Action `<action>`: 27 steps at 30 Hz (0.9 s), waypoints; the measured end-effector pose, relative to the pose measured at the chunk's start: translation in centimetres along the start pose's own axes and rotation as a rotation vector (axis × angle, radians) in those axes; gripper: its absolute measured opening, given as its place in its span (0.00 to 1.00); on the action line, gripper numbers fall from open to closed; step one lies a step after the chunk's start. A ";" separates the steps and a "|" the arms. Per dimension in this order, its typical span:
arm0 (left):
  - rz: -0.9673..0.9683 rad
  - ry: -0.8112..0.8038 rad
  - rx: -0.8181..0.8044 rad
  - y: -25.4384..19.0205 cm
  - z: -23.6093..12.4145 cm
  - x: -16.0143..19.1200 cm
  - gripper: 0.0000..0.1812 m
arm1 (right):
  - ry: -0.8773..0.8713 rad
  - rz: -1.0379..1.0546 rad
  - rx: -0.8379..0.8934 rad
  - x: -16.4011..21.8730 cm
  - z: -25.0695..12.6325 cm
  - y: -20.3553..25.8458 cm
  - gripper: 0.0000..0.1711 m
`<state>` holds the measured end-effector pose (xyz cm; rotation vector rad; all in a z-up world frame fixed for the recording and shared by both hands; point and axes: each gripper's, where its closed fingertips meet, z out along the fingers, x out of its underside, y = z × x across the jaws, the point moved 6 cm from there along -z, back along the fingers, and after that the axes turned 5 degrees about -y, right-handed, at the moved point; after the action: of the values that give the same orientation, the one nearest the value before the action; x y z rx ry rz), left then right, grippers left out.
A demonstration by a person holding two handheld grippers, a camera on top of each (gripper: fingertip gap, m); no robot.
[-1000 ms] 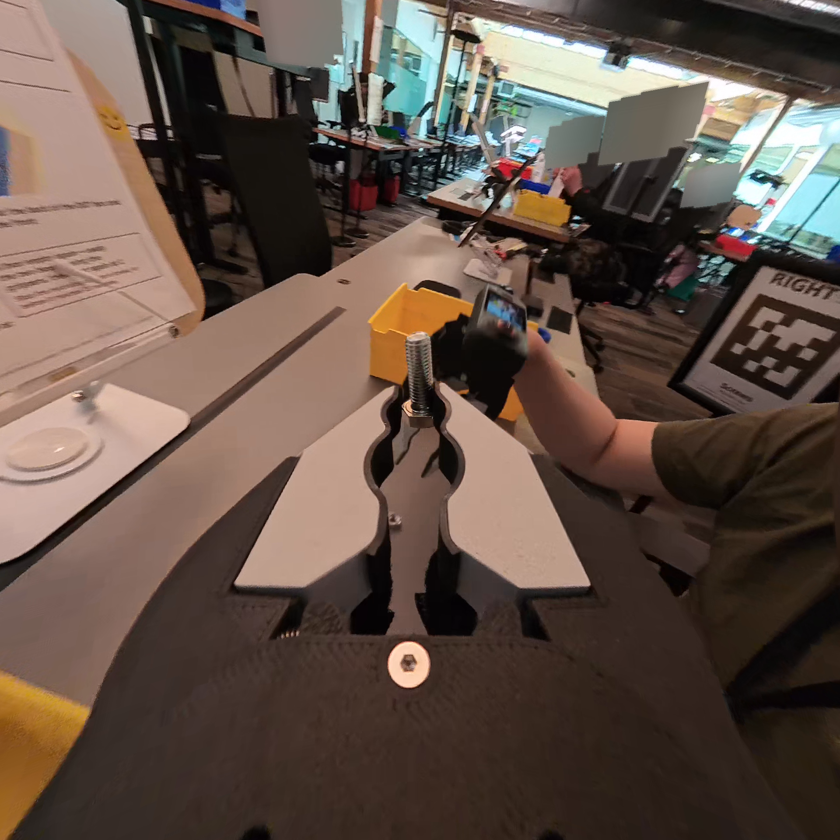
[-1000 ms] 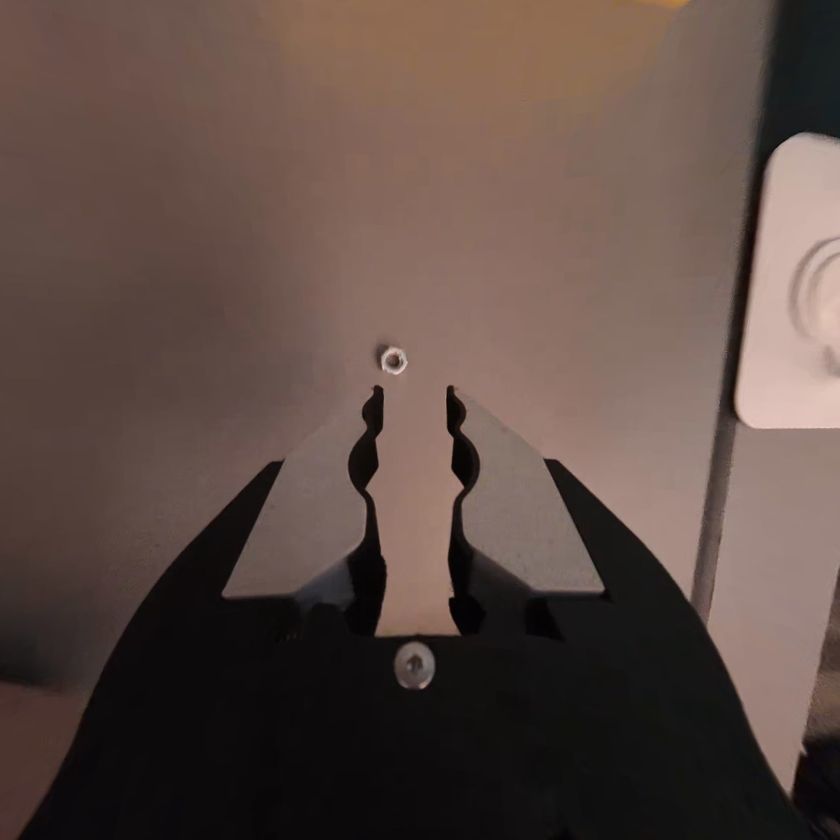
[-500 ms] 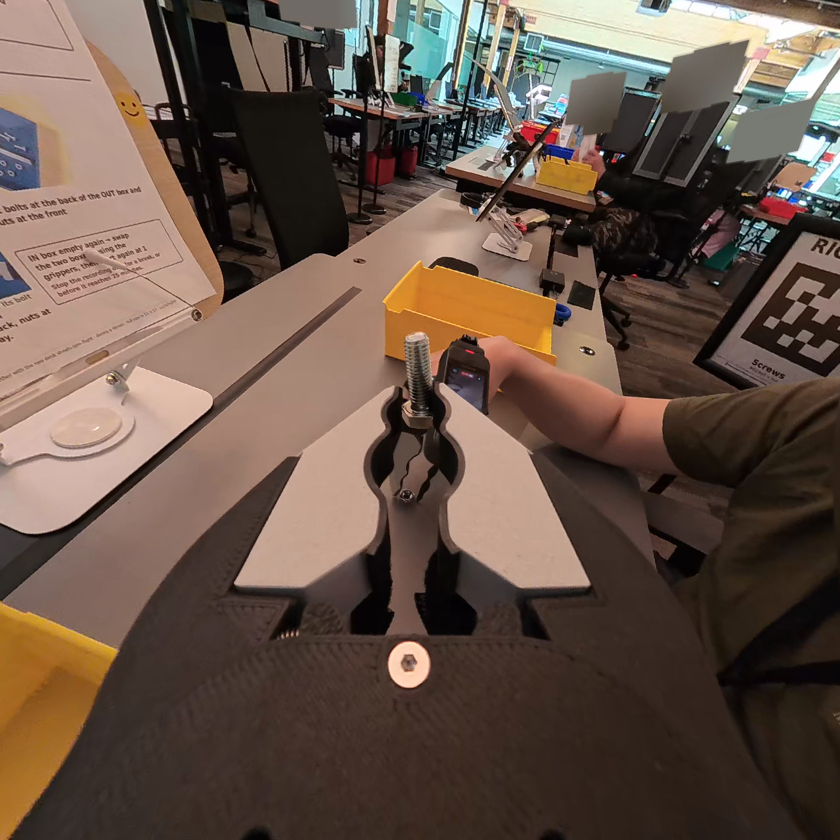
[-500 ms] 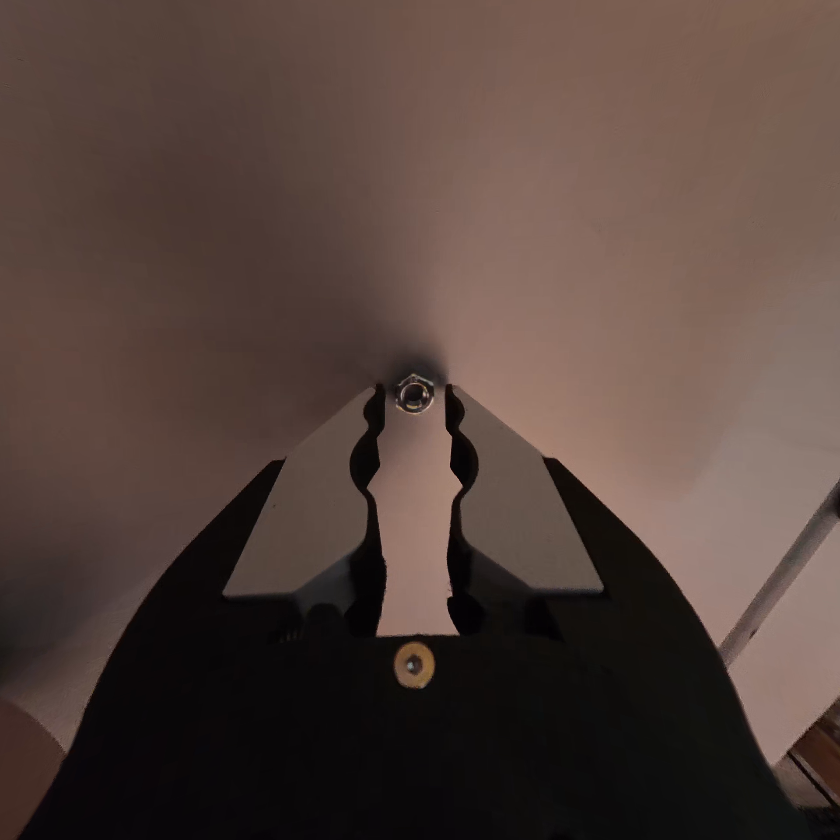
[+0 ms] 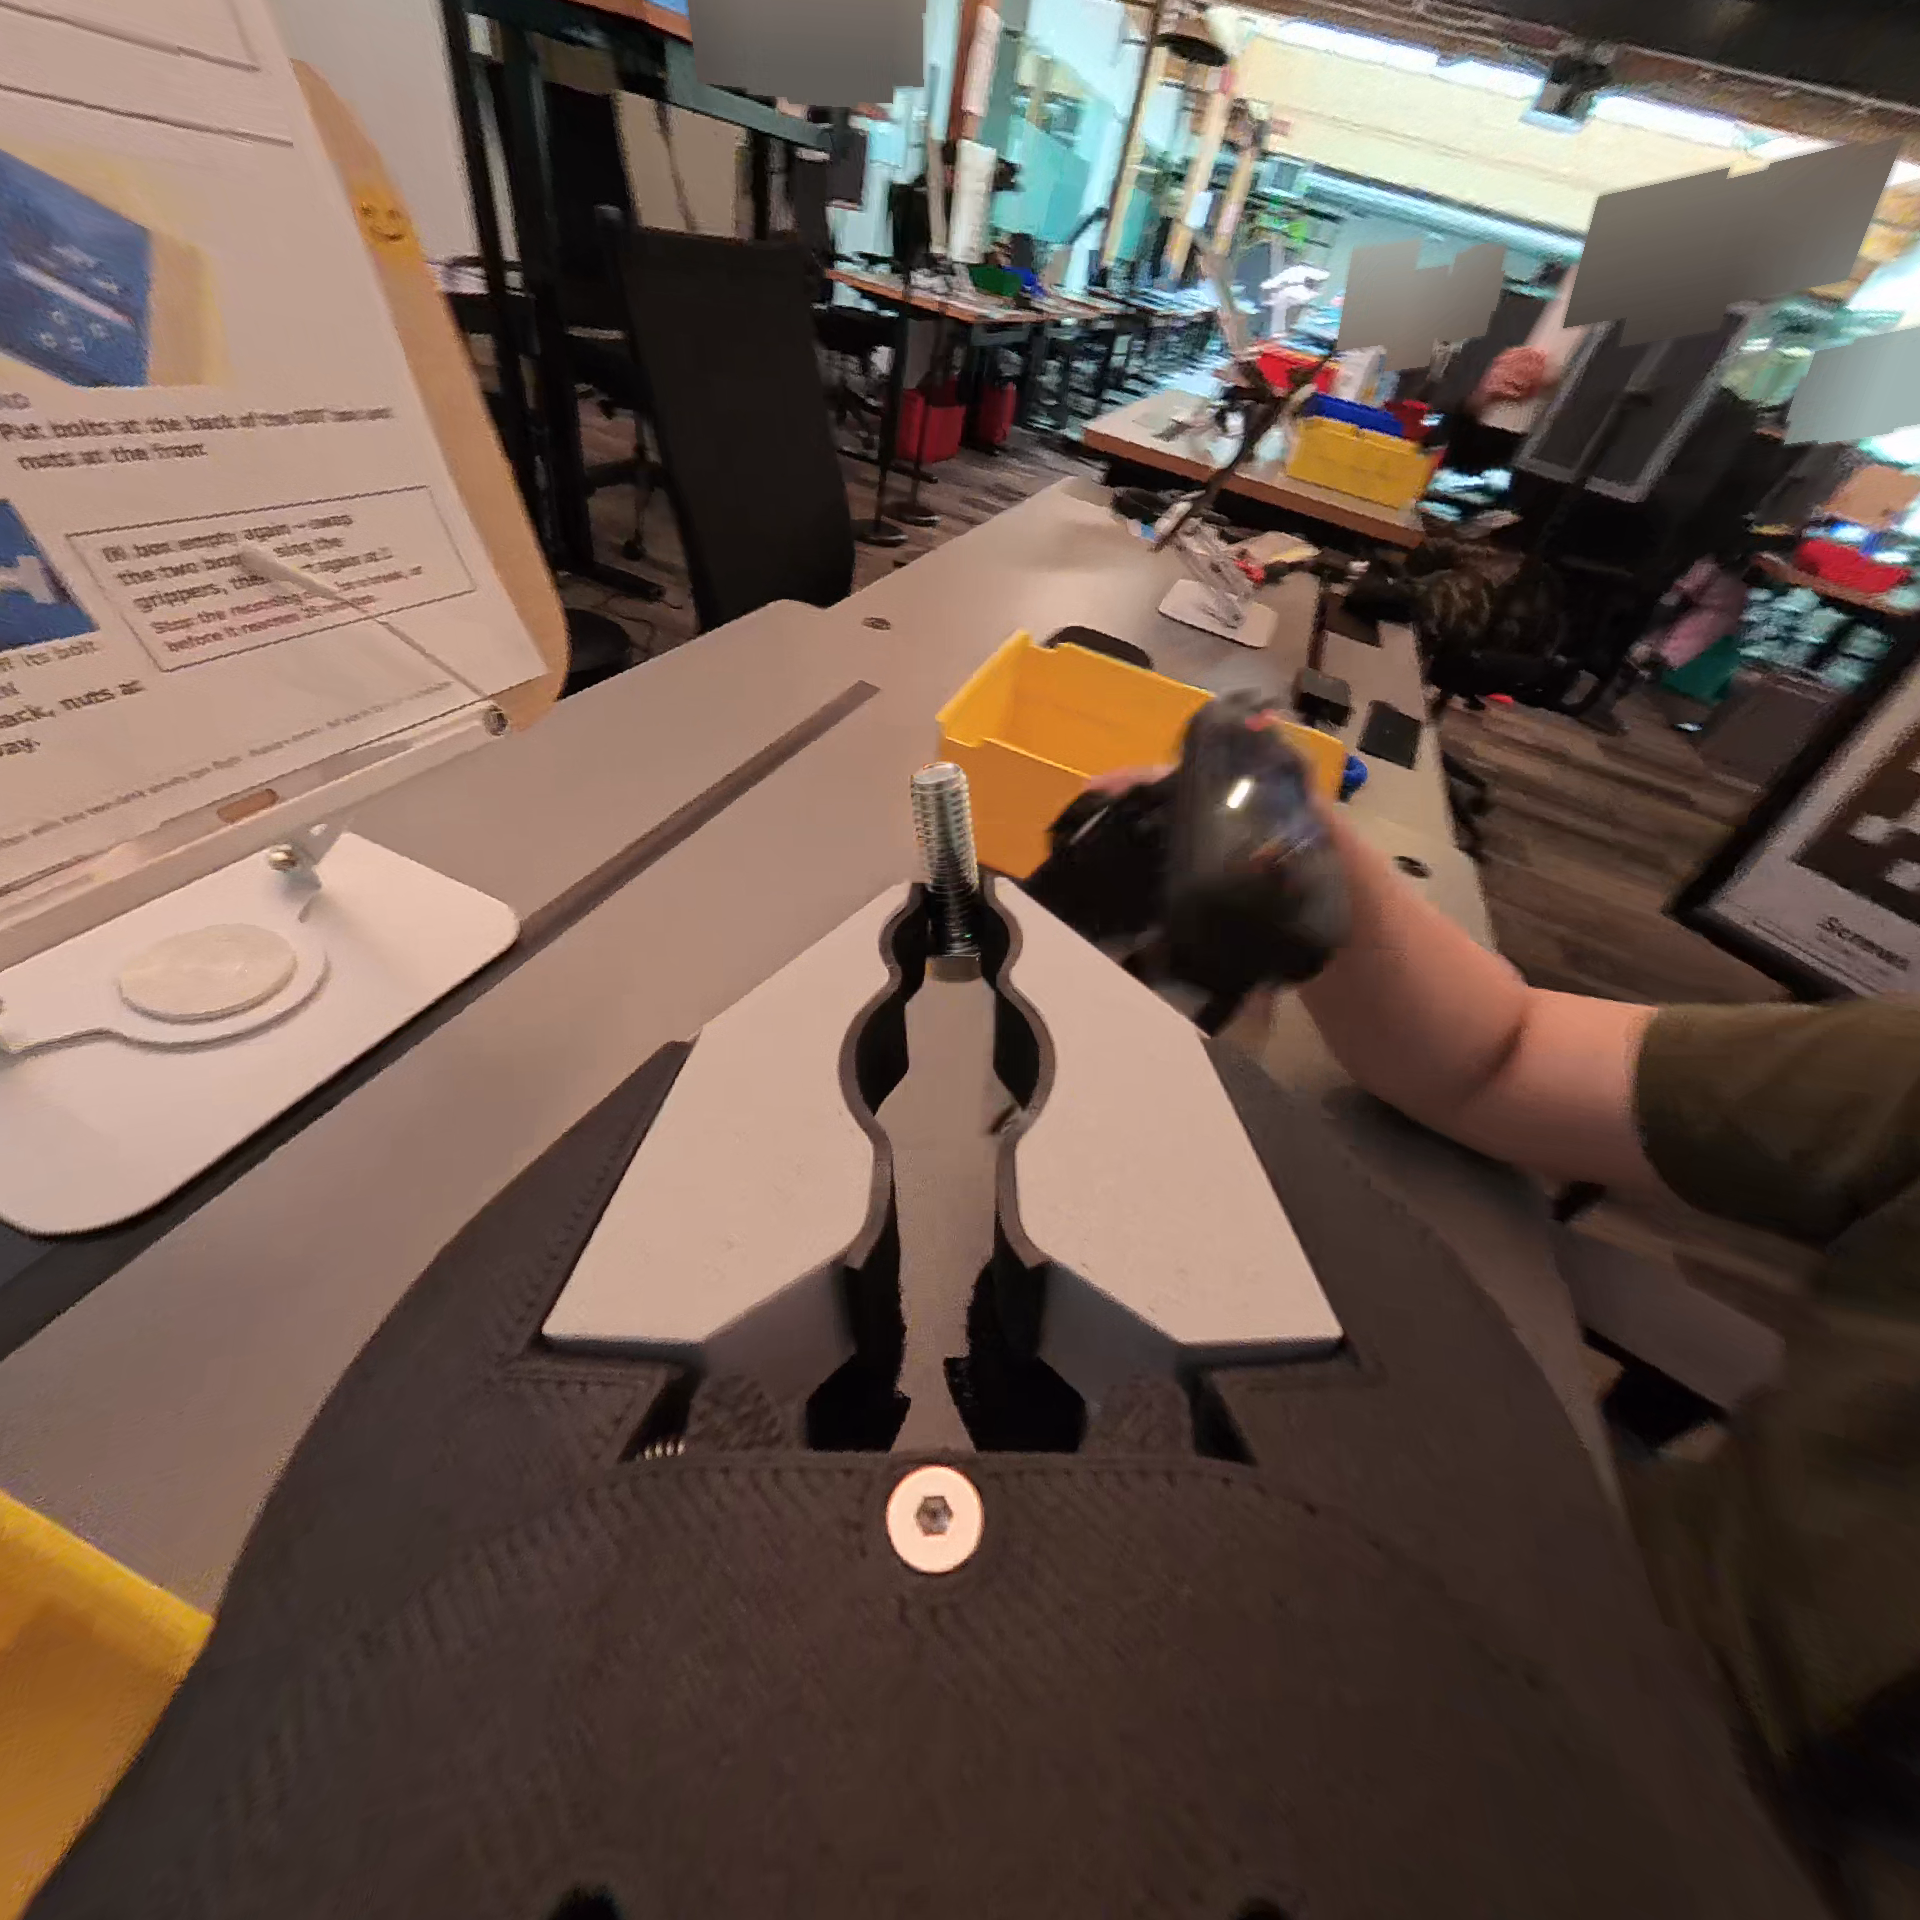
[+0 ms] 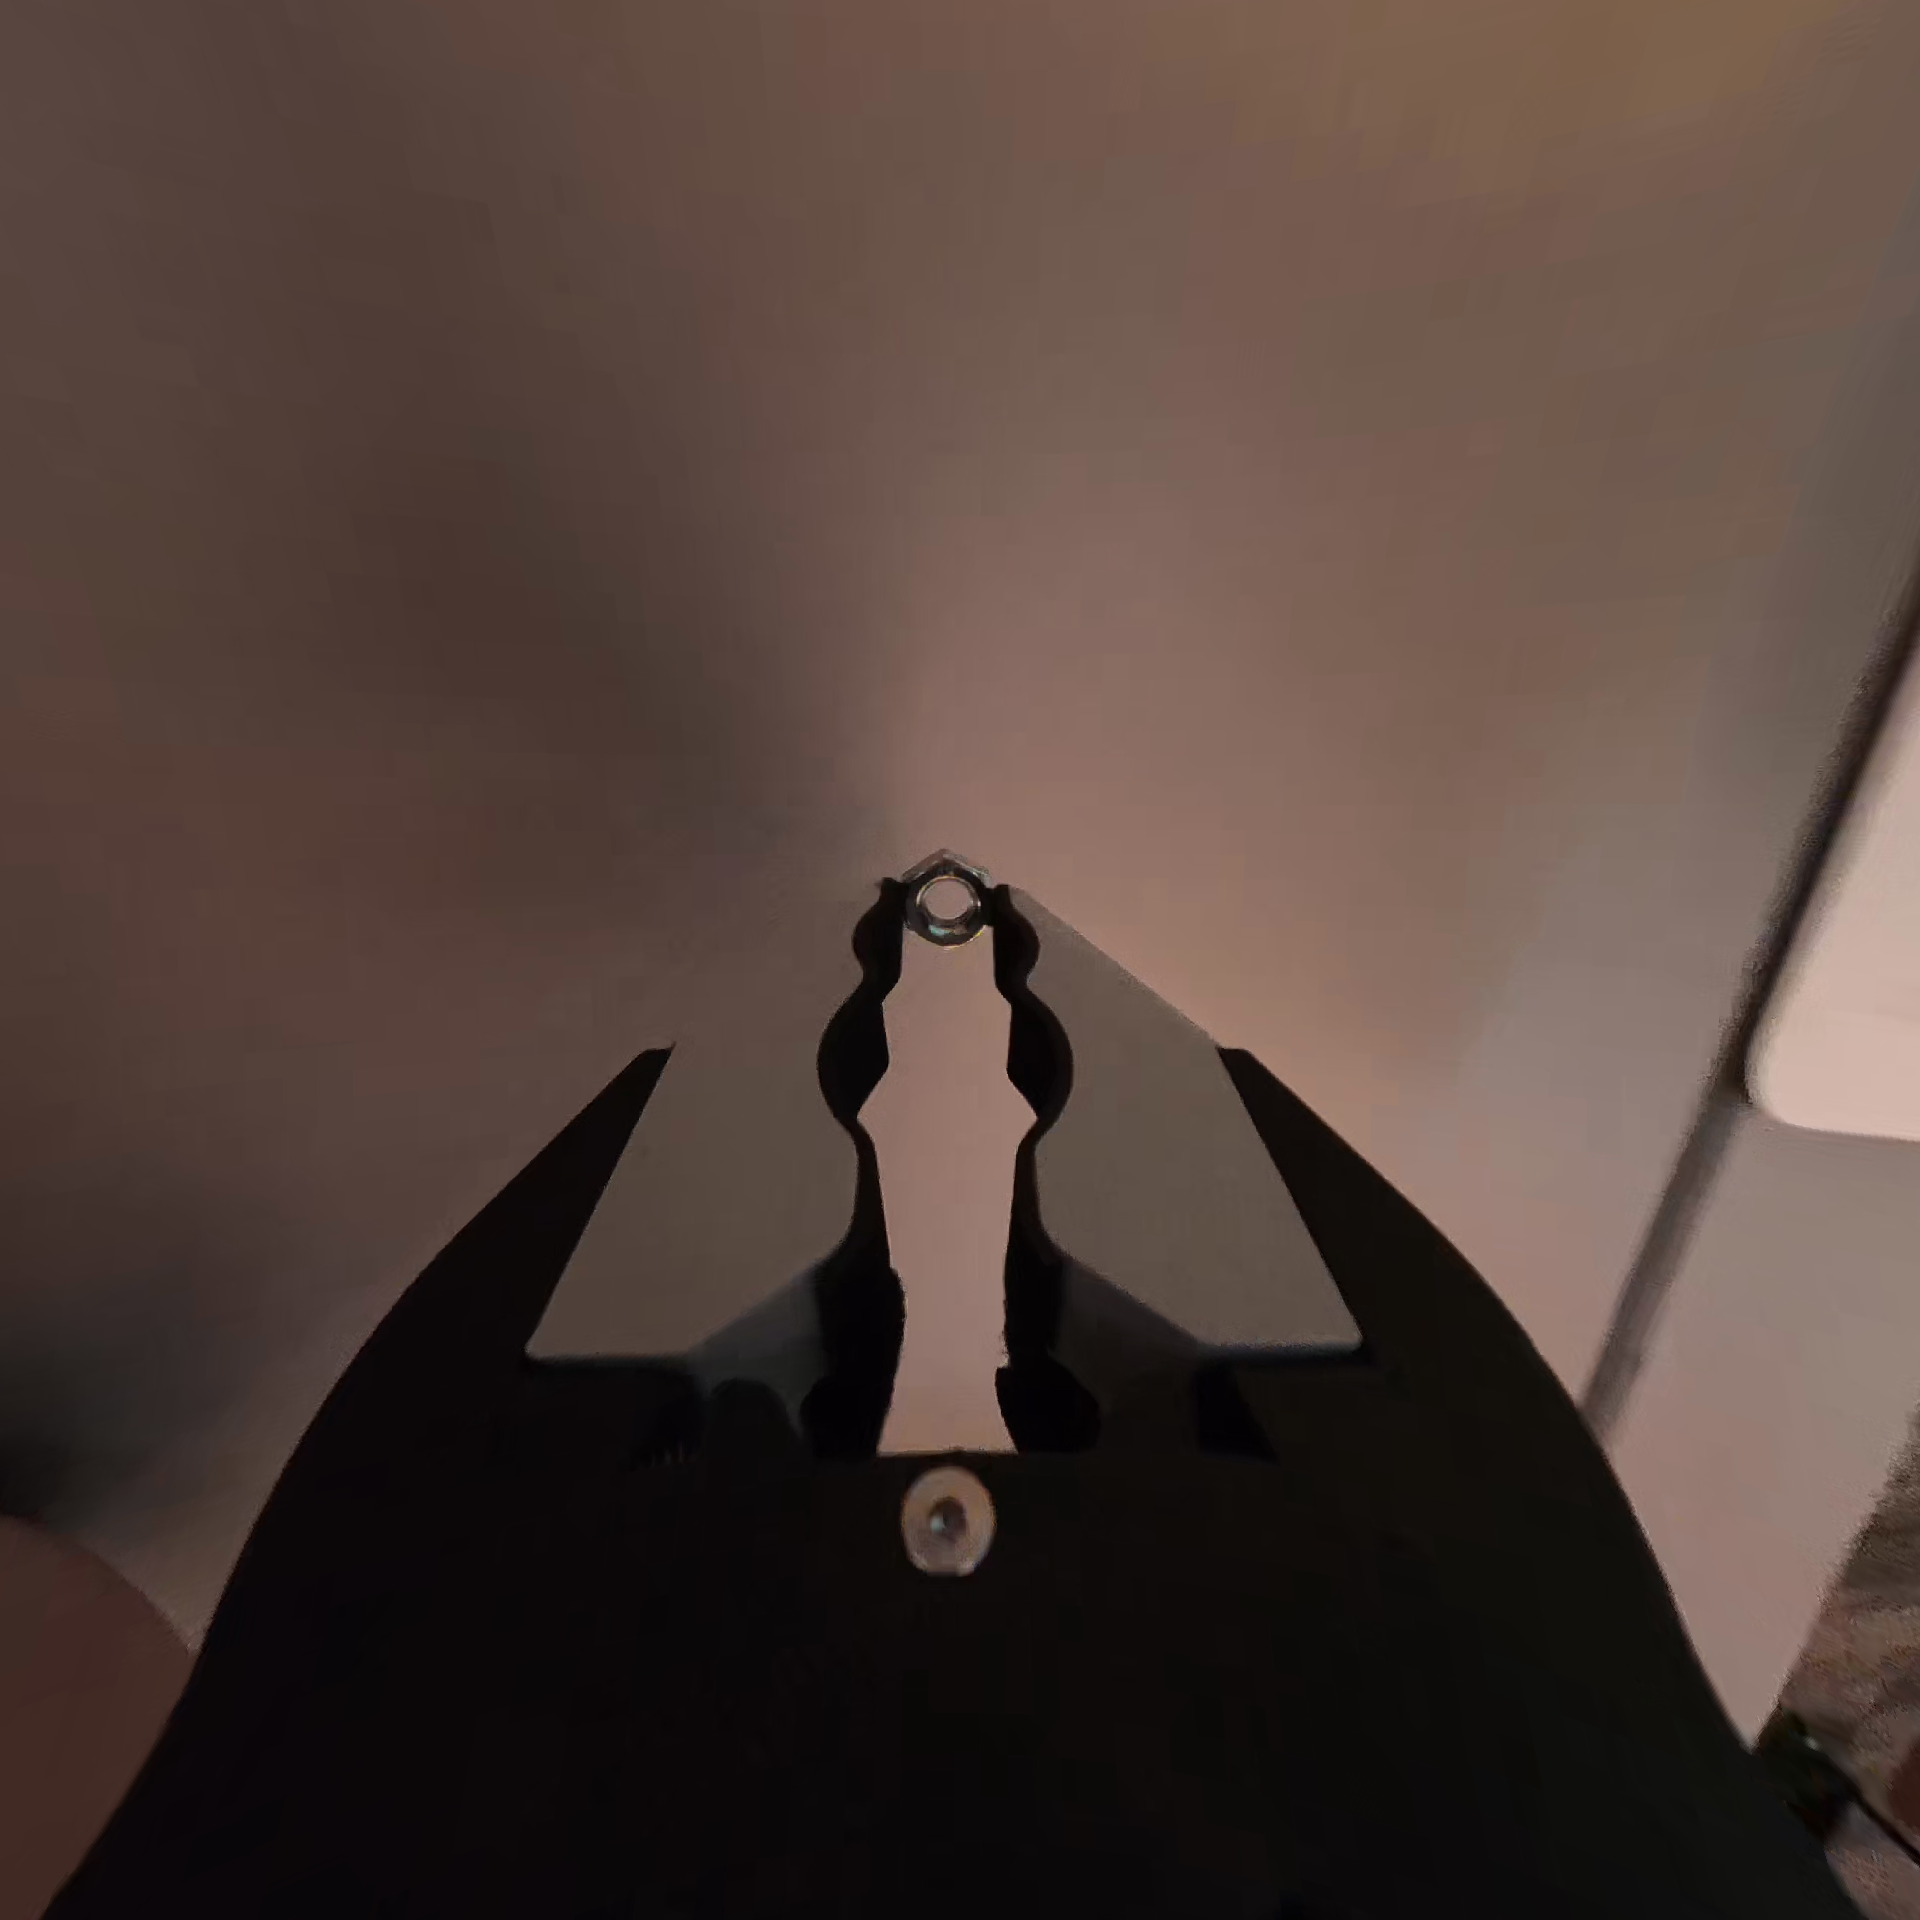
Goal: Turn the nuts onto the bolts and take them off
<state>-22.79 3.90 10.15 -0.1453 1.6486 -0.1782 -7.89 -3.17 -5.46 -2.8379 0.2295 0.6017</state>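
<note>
We grip the bolt (image 5: 943, 873) upright by its head in our left gripper (image 5: 948, 940), and the right gripper (image 6: 943, 914) pinches the small nut (image 6: 943, 910) at its tips above the table (image 6: 1143, 520) — we should bring it squarely over the thread, without tilt.

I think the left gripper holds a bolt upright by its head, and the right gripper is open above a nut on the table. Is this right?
Not quite. The right gripper is not open above the nut: its fingers are shut on it, as the right wrist view shows. The left gripper does hold the bolt upright by its head.
</note>
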 end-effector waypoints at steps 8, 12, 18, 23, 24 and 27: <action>0.182 -0.101 -0.031 -0.3 8.5 4.4 0.04 | -0.620 -0.038 0.464 -2.0 -15.3 -0.2 0.09; 0.340 -0.087 -0.068 -0.3 12.6 10.1 0.04 | -0.393 -0.100 0.525 -0.4 -14.3 -0.1 0.09; 0.529 0.067 -0.056 -0.9 14.5 13.9 0.04 | -0.134 -0.171 0.434 1.4 -10.4 -0.2 0.10; 0.713 0.094 -0.074 -1.6 14.2 13.9 0.04 | -0.139 -0.215 0.401 1.2 -9.7 0.0 0.10; 0.738 0.095 -0.074 -1.8 14.2 13.8 0.04 | -0.134 -0.222 0.403 1.2 -9.7 0.0 0.09; 0.807 0.086 -0.073 -2.4 14.2 13.7 0.04 | -0.126 -0.249 0.401 1.2 -9.4 0.1 0.09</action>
<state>-9.89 -1.61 -3.88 0.4775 1.6781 0.4949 -3.24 -5.85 2.38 -2.3847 -0.0255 0.6006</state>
